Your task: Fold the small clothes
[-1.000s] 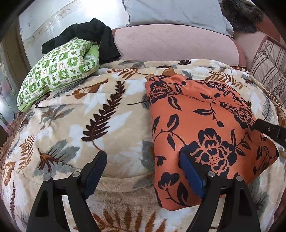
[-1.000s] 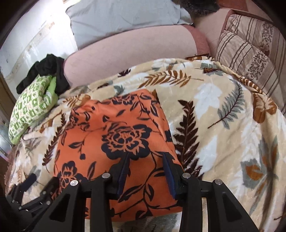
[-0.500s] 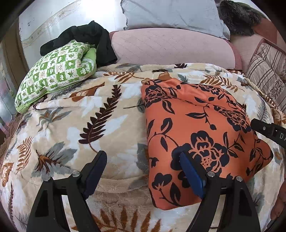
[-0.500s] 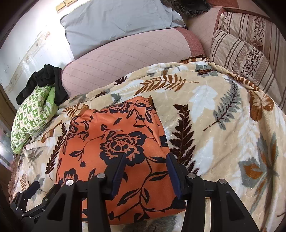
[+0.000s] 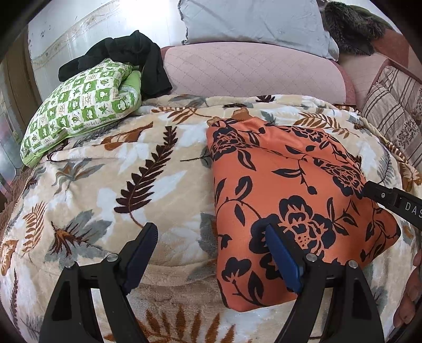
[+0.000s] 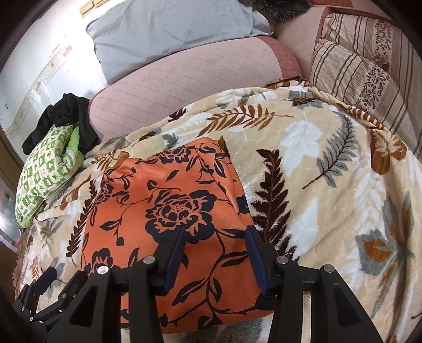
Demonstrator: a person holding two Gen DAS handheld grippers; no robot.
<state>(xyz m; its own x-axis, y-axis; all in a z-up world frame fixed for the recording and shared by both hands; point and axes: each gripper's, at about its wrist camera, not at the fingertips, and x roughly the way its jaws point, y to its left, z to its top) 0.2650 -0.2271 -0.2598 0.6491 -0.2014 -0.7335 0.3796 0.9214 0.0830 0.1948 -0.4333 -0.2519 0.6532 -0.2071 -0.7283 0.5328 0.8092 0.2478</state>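
A folded orange garment with black flowers point(image 5: 284, 184) point(image 6: 163, 200) lies flat on the leaf-patterned blanket point(image 5: 105, 184) point(image 6: 316, 184). My left gripper point(image 5: 209, 229) hovers open over the garment's left edge, one finger over the blanket, the other over the cloth. My right gripper point(image 6: 215, 232) stands open above the garment's near right corner, its pads apart with flat fabric showing between them. The right gripper's body point(image 5: 390, 200) shows at the right edge of the left wrist view. The left gripper point(image 6: 39, 290) shows at the lower left of the right wrist view.
A green-and-white pillow point(image 5: 79, 113) point(image 6: 44, 171) with black clothing point(image 5: 132, 55) on it lies at the far left. A pink bolster point(image 5: 250, 71) and a grey pillow point(image 5: 253, 21) line the back; striped cushions point(image 6: 356, 74) stand at the right. A hand point(image 5: 411, 290) shows at the right edge.
The right gripper's jaws have spread a little over the garment. Both grippers and the garment have otherwise stayed where they were.
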